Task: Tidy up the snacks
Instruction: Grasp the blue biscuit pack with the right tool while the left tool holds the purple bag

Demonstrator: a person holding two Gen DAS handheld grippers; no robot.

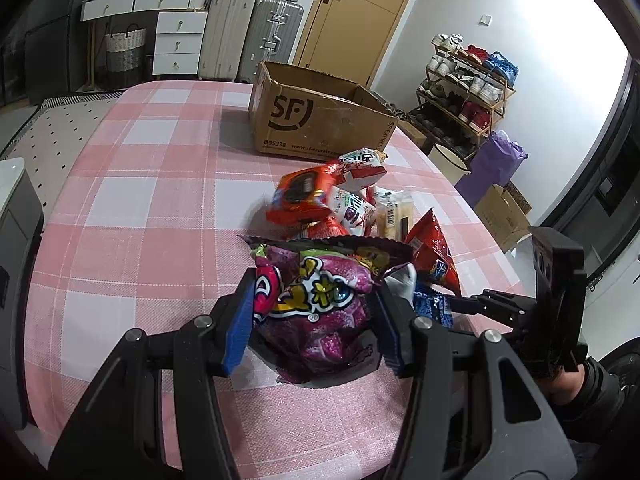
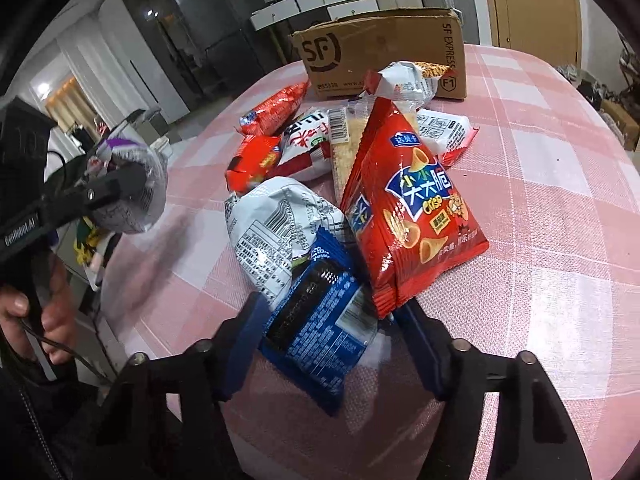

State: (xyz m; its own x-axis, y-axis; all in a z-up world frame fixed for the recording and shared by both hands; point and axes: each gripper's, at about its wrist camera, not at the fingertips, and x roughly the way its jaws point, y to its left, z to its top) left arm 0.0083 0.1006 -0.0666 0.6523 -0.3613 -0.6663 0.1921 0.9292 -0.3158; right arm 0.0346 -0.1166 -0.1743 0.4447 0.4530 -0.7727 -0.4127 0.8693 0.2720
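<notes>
Both claws grasping crinkly foil packets

Left gripper (image 1: 316, 320) clenches purple bag (image 1: 320, 304); only the right wrist view shows right gripper (image 2: 332, 340) clamping blue packet (image 2: 320, 320).

Lying heaped on the bench (image 2: 560, 184): snack packets, with the cone-crisps bag (image 2: 416, 216) leaning rightmost. Sitting behind the heap: an open SF Express carton (image 1: 320, 120). Standing beyond: suitcases (image 1: 250, 32), drawers (image 1: 176, 40).

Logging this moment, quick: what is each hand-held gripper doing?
Left hand-held gripper: closed on the purple snack bag.
Right hand-held gripper: fingers around the blue snack pack; grip unclear.
</notes>
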